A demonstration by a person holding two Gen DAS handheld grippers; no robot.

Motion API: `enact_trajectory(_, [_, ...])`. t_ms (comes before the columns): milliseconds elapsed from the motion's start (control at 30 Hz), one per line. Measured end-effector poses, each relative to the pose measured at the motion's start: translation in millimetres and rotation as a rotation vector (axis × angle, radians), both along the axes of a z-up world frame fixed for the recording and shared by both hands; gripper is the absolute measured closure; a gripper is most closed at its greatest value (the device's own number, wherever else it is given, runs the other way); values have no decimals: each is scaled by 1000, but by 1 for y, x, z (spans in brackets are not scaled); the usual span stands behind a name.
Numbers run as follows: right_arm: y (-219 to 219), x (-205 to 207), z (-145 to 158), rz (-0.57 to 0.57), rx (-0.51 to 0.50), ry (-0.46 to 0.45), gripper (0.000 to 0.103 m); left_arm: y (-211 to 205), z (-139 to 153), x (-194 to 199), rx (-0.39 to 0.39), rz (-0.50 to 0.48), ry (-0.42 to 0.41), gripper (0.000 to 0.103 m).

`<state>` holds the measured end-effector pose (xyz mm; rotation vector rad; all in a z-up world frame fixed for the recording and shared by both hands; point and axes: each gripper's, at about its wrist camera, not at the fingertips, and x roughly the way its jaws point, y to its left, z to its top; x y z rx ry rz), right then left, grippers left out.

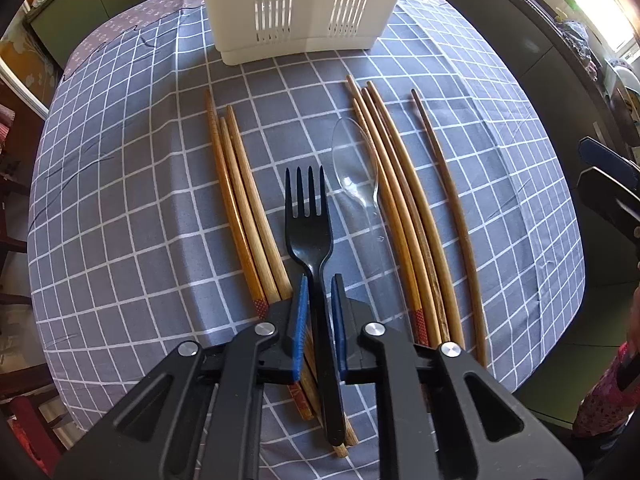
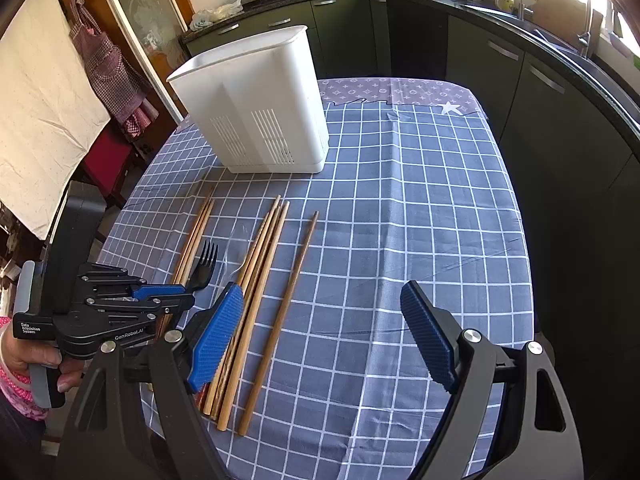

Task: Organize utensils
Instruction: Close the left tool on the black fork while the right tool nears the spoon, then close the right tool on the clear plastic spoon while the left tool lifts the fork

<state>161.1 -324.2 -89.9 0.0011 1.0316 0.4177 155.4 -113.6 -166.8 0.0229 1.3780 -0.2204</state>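
Two grippers: you hold one in each hand over a table with a grey checked cloth.
Far left: your left hand in a pink dotted sleeve wraps the grip of the left gripper, seen from the right wrist view.
Left chopsticks: three wooden sticks lie side by side on the cloth, their near ends running under the left gripper.
Fork: black plastic, tines pointing toward the bin, lying just right of those three sticks.
Left gripper state: your jaws have closed down on the fork's handle, one blue pad on each side of it; the fork looks still flat on the cloth, though you cannot tell for sure.
Spoon: clear plastic, bowl toward the bin, just right of the fork and touching the next bundle of sticks.
Middle chopsticks: a bundle of about four, close together; the exact count is hard to read.
Single chopstick: darker, lying alone, apart from the bundle on its right.
Bin: white slotted utensil holder, upright at the far side of the table, beyond all the utensils.
Right gripper: your jaws stand wide apart with nothing between them, hovering above the cloth right of the single chopstick; its left pad overlaps the bundle in view.
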Motion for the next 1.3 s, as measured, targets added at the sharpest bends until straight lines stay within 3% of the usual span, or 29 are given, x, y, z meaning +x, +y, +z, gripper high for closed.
enact_trajectory(167, [16, 7, -7, 49, -16, 70, 34, 6, 0, 5, -32, 17, -45, 94])
enact_trajectory(267, [30, 10, -12, 98, -10, 120, 46, 11, 12, 6, -56, 33, -85, 94])
enact_trajectory(333, [41, 12, -17, 128, 11, 157, 49, 16, 24, 7, -60, 51, -124, 94])
enact_trajectory(400, [55, 15, -19, 153, 14, 188, 59, 22, 36, 7, -51, 67, -167, 94])
enact_trajectory(467, [70, 18, -24, 175, 15, 233, 76, 28, 45, 6, -40, 86, -206, 94])
enact_trajectory(633, [103, 30, -43, 183, 6, 343, 90, 39, 53, 10, -32, 106, -241, 94])
enact_trajectory(900, [121, 49, -64, 126, -46, 424, 90, 52, 57, -8, -41, 98, -251, 94])
enact_trajectory(1133, [137, 61, -74, 99, -107, 445, 90, 51, 61, -10, -40, 88, -265, 94])
enact_trajectory(1300, [151, 65, -77, 98, -135, 411, 91, 51, 65, -10, -44, 87, -274, 94])
